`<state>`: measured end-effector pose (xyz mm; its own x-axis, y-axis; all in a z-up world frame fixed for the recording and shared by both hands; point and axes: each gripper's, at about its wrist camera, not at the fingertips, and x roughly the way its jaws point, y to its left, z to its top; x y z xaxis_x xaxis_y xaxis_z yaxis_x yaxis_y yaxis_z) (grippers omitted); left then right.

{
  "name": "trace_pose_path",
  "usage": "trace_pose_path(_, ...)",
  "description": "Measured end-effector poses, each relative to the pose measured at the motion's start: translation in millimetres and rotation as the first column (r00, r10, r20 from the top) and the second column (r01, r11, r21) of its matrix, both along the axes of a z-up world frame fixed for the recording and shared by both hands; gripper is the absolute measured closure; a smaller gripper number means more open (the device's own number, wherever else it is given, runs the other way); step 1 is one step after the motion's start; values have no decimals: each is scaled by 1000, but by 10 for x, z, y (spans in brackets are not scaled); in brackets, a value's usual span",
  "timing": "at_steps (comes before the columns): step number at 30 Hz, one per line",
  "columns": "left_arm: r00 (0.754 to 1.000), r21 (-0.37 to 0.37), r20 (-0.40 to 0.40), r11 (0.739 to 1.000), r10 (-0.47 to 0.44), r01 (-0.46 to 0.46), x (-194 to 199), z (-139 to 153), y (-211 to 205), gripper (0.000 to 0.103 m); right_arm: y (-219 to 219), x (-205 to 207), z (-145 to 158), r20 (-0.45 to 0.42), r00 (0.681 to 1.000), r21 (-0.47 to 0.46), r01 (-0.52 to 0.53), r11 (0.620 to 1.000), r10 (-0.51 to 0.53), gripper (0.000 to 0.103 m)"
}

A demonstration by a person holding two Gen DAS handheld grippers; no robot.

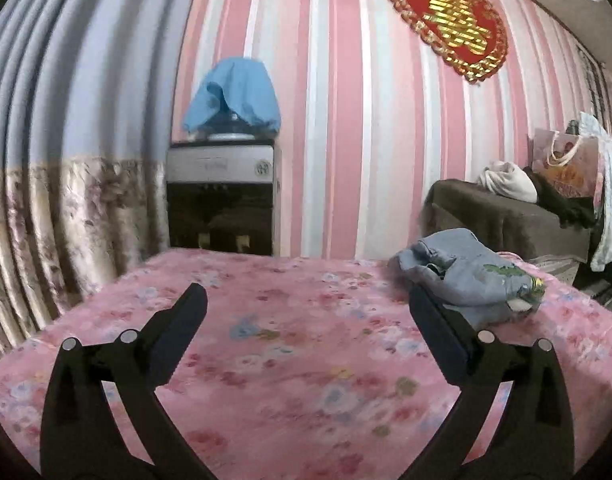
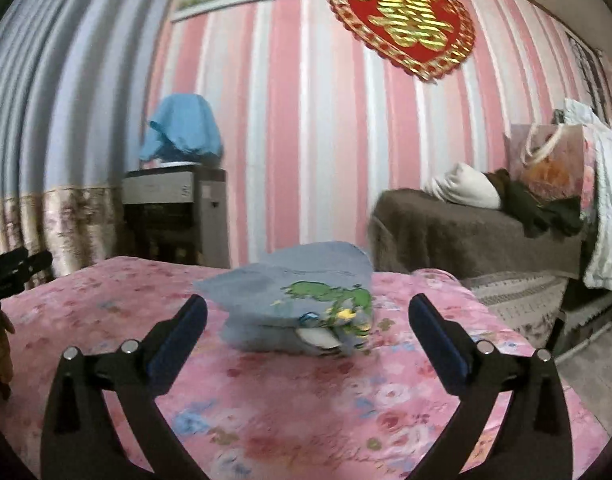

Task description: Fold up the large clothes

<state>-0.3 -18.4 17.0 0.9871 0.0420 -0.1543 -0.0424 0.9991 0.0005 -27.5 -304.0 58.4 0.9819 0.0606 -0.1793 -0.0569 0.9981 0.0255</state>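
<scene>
From my left wrist cam, the left tool (image 1: 306,296) is spread wide with nothing between its fingers, hovering over the pink floral bedspread (image 1: 290,360). The folded light-blue denim garment (image 1: 470,276) sits on the bed at the right of centre in that frame, just past the right finger.

The right wrist cam puts that same garment (image 2: 294,300) dead centre, and here I can actually make out the green cartoon print on it, which the left view only catches at the edge. The right tool (image 2: 306,308) is also released and wide apart, with the garment lying beyond the fingertips, not touched. This view also catches the other tool (image 2: 14,268) poking in at the left edge.

Both cams show the red and gold heart decoration (image 2: 402,20) on the striped wall, with a gold Chinese character on it, too smeared for me to read for sure. The cabinet (image 1: 222,196) under the blue cloth (image 1: 234,96) has a small round emblem only the left cam shows, unreadable.
</scene>
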Motion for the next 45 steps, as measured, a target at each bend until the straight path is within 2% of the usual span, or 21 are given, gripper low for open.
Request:
trace_pose_path(2, 1000, 46, -3, 999, 17, -17, -69, -91, -17, 3, -9, -56, -82, -1, 1000, 1, -17, 1000, 17, 2)
trace_pose_path(3, 999, 29, -29, 1000, 12, -11, -69, -111, 8, 3, -41, -44, -92, -18, 1000, 18, -22, 1000, 23, 2)
trace_pose_path(4, 999, -5, -33, 1000, -2, 2, -82, -110, 58, 3, -76, -51, -89, -14, 1000, 33, -24, 999, 25, 2)
trace_pose_path(7, 999, -38, -26, 999, 27, -28, -81, -128, 136, 3, -164, -22, -100, -22, 1000, 61, 7, 998, -6, 2)
trace_pose_path(13, 996, -2, -84, 1000, 18, -18, 46, -185, 80, 3, -108, 72, -162, -85, 995, 36, 49, 998, -46, 2)
trace_pose_path(17, 996, 7, -86, 1000, -11, 12, 45, -192, 44, 3, -57, 43, -150, -64, 997, 12, 32, 999, -31, 2)
trace_pose_path(28, 994, 2, -109, 1000, -12, 12, 101, -207, 50, 3, -58, 0, -143, -53, 998, 17, 38, 999, -37, 2)
trace_pose_path(45, 995, -6, -103, 1000, -13, 12, 77, -214, 52, 3, -75, -22, -115, -49, 998, 15, 50, 999, -49, 2)
